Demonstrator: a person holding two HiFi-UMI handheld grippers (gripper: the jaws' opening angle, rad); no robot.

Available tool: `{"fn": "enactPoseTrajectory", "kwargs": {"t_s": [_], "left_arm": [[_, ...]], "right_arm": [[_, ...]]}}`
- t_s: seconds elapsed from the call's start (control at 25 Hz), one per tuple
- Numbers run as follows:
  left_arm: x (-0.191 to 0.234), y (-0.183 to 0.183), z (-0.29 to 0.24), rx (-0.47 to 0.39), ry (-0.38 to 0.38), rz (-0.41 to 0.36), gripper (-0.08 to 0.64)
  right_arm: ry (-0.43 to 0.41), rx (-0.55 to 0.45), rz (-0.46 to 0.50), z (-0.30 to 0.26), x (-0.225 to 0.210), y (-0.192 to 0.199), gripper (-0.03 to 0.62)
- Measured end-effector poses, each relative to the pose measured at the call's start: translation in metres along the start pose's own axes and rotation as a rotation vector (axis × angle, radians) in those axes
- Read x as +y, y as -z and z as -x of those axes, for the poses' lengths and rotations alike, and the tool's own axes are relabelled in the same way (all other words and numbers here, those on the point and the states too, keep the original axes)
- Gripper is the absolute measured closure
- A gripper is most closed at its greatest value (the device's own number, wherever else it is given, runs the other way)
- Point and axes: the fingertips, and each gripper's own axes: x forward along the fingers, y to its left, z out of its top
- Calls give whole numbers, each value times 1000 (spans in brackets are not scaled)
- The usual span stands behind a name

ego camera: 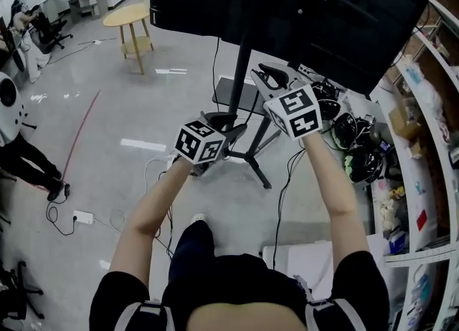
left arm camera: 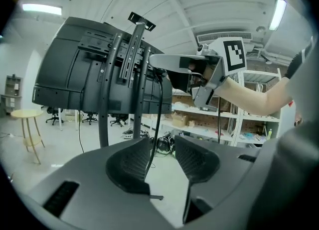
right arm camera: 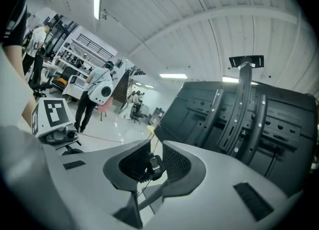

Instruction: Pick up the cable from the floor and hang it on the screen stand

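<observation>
The black screen (ego camera: pixel 287 7) stands on a dark stand (ego camera: pixel 240 72), and both grippers are raised just in front of its pole. My right gripper (right arm camera: pixel 156 147) is shut on the thick black end of the cable (right arm camera: pixel 152 167). In the left gripper view the right gripper (left arm camera: pixel 172 67) is up beside the stand's rails (left arm camera: pixel 132 55), and the thin black cable (left arm camera: pixel 158 109) hangs down from it. The cable runs between the pads of my left gripper (left arm camera: pixel 160 142), close to the left pad; those jaws stand open. In the head view the left gripper (ego camera: pixel 229 132) sits lower left of the right gripper (ego camera: pixel 269 75).
The stand's legs (ego camera: pixel 258 168) spread over the floor below the grippers. Black helmets and cable clutter (ego camera: pixel 351 136) lie to the right beside white shelves (ego camera: pixel 430 143). A round wooden table (ego camera: pixel 133 18) stands far left, a power strip (ego camera: pixel 82 216) lies on the floor, and a person (ego camera: pixel 21 150) is at the left edge.
</observation>
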Motion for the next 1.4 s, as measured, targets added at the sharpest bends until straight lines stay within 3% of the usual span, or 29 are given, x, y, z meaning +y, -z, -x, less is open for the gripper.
{"fn": "enactPoseTrajectory", "kwargs": {"t_s": [0.08, 0.24, 0.44, 0.68, 1.12, 1.4], "left_arm": [[22, -21, -6, -20, 9, 8, 408], [77, -68, -38, -93, -23, 72, 411], [130, -94, -48, -104, -127, -42, 411], [172, -118, -56, -119, -54, -29, 411], [227, -215, -63, -167, -32, -139, 411], [245, -264, -63, -210, -10, -179, 411]], "right_arm": [[21, -15, 8, -22, -19, -16, 554], [58, -28, 53, -73, -60, -32, 554], [60, -34, 98, -106, -72, -40, 554], [100, -42, 181, -141, -111, -65, 554], [166, -87, 377, -193, -176, -145, 554], [242, -132, 418, -210, -216, -190, 554]]}}
